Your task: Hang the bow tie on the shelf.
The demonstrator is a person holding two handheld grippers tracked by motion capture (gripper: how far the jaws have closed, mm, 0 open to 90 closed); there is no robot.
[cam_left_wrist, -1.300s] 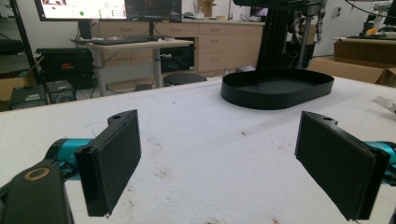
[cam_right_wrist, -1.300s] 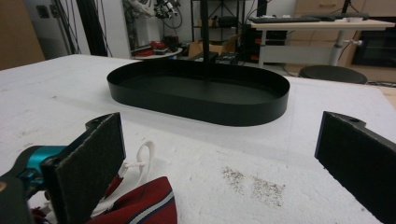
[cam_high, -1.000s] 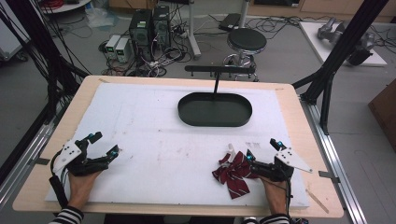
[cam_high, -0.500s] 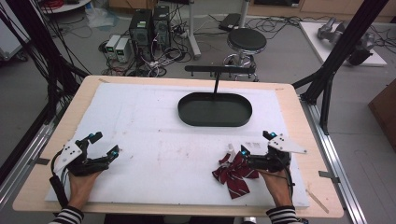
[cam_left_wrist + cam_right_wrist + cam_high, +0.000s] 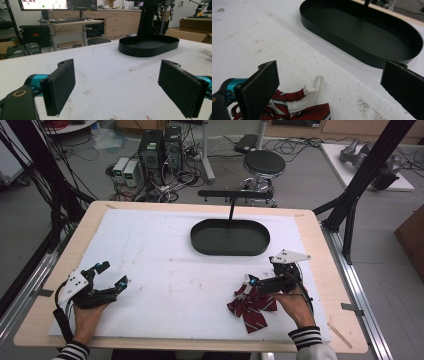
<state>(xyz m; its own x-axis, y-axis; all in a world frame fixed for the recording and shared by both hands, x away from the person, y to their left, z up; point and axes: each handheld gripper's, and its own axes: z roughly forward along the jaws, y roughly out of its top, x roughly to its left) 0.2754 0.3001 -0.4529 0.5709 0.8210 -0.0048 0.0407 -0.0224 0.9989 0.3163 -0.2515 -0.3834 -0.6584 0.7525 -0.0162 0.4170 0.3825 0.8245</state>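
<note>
A dark red striped bow tie (image 5: 251,307) with a white strap lies on the white mat near the front right. My right gripper (image 5: 263,271) hovers over its far edge, open, nothing between its jaws. In the right gripper view the bow tie (image 5: 295,108) lies low by the left jaw, its white strap (image 5: 315,86) curling up into the gap of the right gripper (image 5: 330,72). My left gripper (image 5: 112,274) rests at the front left, open and empty; in its own view the left gripper (image 5: 117,67) faces bare mat.
A black oval tray (image 5: 230,253) sits empty at the back centre of the mat, with a black stand (image 5: 231,195) behind it. The tray (image 5: 342,47) lies just beyond the right gripper. The wooden table edge (image 5: 320,235) frames the mat.
My right gripper has moved left and away from the person, from beside the bow tie to over its far edge. The left gripper has stayed put.
</note>
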